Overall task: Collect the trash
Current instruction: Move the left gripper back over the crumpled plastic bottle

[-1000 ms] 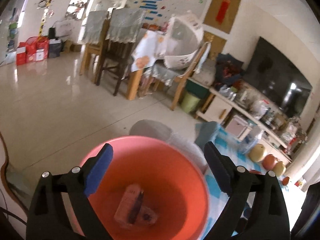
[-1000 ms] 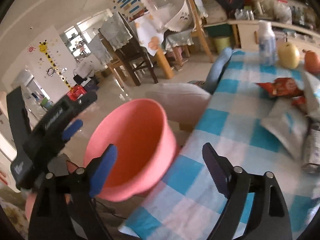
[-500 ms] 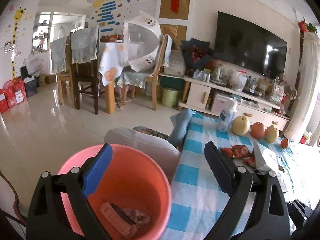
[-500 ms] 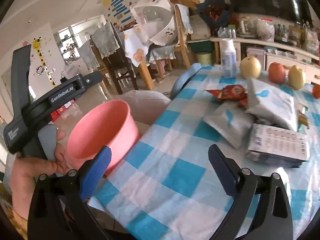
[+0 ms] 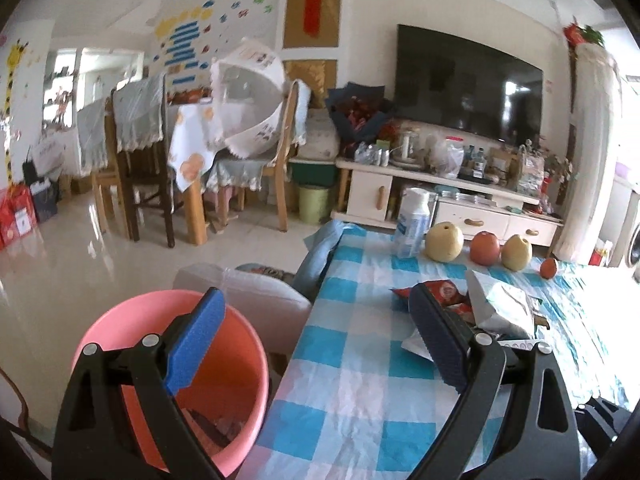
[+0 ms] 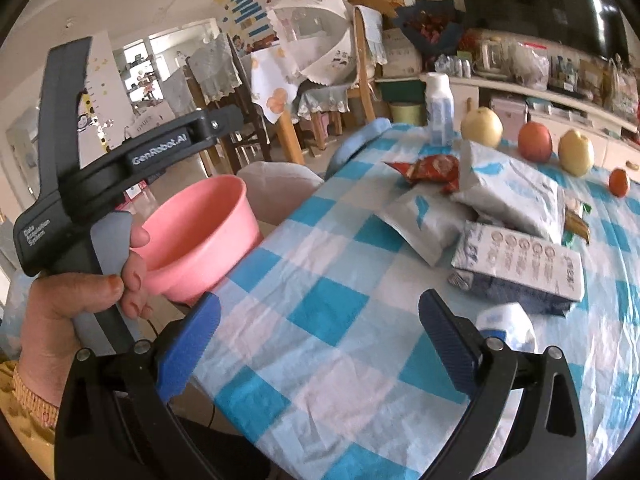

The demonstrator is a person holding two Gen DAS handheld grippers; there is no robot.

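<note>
Step in hand, as judged: next wrapper to be fetched for the bin, which is seen lower left w/ scraps inside. Right gripper fingers are spread wide, nothing betw. them; left gripper likewise wide, empty. Red wrapper at bench centre is best approached low, pinched by one edge. Hand is shown only in right view; bin contents only in left.

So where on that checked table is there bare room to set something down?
The near corner of the tablecloth is bare, between the pink bucket at the edge and the boxed packet. Farther back it is crowded: white bags, a red wrapper, a bottle and fruit.
</note>
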